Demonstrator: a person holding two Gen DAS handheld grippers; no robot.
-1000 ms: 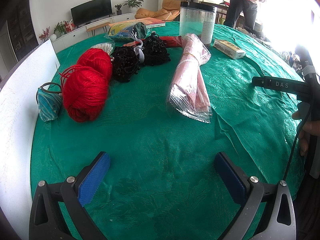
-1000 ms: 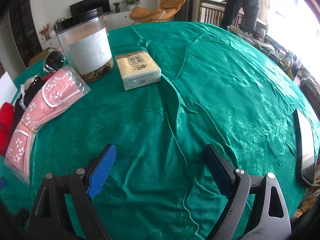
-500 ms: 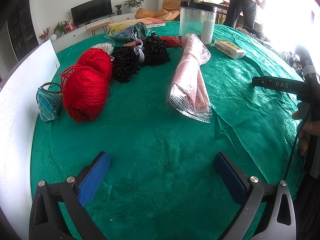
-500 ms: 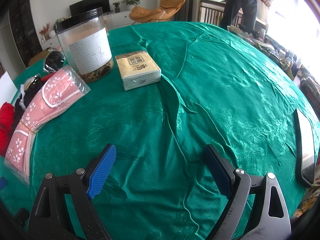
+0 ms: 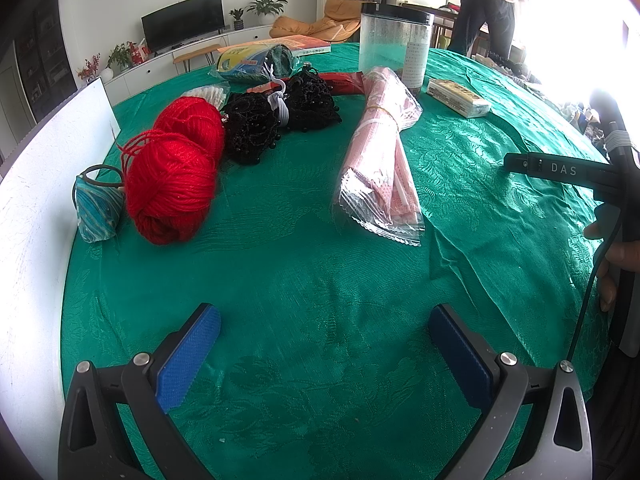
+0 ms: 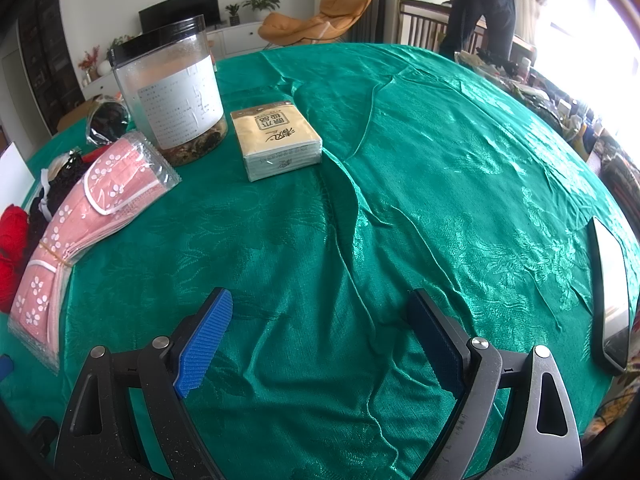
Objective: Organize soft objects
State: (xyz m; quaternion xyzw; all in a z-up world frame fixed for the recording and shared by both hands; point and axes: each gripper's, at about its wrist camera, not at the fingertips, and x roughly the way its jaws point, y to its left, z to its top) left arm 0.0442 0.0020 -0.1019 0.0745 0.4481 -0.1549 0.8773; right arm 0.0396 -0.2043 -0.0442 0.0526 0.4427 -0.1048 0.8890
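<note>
Left wrist view, sweeping left to right: small teal striped pouch (image 5: 98,210), two fuzzy red yarn balls (image 5: 172,184), black beaded lace bundle (image 5: 276,124), crinkly plastic-wrapped pink floral cloth pack (image 5: 380,168), strung along green damask tablecloth (image 5: 320,280), likely awaiting sorting. Left gripper (image 5: 325,354) and right gripper (image 6: 322,342) both spread wide, holding nothing, hovering over bare cloth.

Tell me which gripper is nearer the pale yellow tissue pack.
Right. The right gripper faces the pale yellow tissue pack over bare cloth; the left gripper sees it far off, beyond the pink mask bag.
</note>
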